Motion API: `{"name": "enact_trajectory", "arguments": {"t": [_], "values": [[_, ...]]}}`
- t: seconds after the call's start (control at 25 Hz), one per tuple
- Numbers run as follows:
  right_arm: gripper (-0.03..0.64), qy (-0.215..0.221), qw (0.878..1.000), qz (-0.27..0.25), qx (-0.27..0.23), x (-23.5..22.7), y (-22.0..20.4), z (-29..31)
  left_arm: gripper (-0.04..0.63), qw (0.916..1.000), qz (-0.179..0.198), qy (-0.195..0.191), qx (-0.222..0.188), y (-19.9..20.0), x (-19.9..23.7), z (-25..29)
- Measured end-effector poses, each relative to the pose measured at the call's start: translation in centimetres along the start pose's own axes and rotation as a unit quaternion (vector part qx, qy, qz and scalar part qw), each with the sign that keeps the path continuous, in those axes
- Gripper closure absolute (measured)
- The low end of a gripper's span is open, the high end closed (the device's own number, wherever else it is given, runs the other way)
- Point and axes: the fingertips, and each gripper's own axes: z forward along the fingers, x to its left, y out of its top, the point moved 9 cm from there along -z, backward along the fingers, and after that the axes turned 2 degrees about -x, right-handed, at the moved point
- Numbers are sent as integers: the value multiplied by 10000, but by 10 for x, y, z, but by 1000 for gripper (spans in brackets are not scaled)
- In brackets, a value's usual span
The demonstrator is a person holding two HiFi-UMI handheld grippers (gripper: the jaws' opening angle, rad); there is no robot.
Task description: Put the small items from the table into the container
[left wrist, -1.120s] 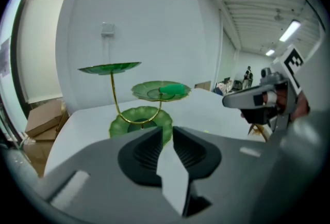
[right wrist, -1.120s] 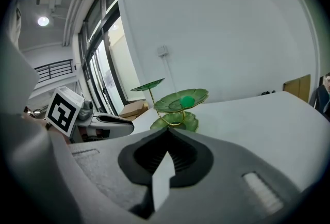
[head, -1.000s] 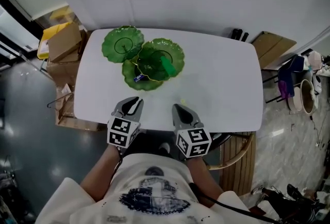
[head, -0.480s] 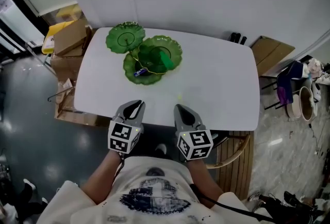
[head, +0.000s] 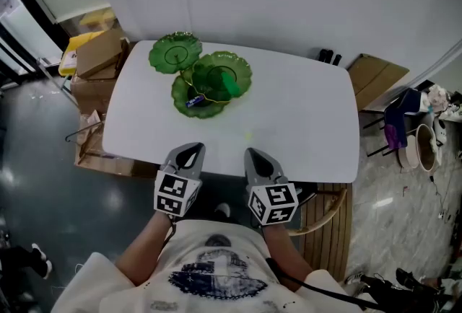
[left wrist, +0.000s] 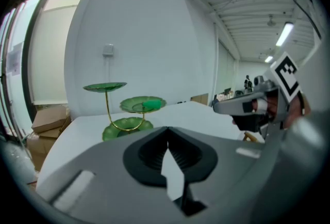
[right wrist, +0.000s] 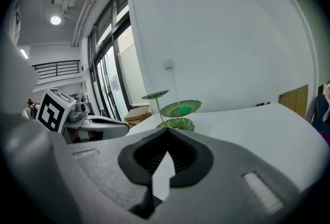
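Note:
A green three-tier leaf-dish stand sits at the far left of the white table. A green item lies on its middle dish and a small blue item on the lowest one. A faint yellowish speck shows on the tabletop. My left gripper and right gripper hover side by side at the near edge, well short of the stand. Both are shut with nothing between the jaws. In the left gripper view the gripper points at the stand. The right gripper does too.
Cardboard boxes are stacked left of the table. A flat cardboard piece leans at the right. A wooden chair stands at the near right corner. A white wall runs behind the table.
The left jaws have gone from partly open to shut. Both grippers have drawn back a little toward the near edge of the table and risen slightly.

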Motion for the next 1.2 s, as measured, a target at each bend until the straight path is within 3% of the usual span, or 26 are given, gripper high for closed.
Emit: {"name": "enact_trajectory", "arguments": {"t": [0.52, 0.72, 1.2], "values": [[618, -114, 9999, 55, -5, -3, -4, -9, 606, 9997, 204, 98, -97, -2, -2, -2], [618, -175, 9998, 95, -23, -9, -7, -13, 606, 10000, 23, -18, -71, -1, -4, 3], [618, -452, 9988, 209, 36, -26, -21, -31, 606, 9995, 91, -294, 116, -5, -29, 14]]}}
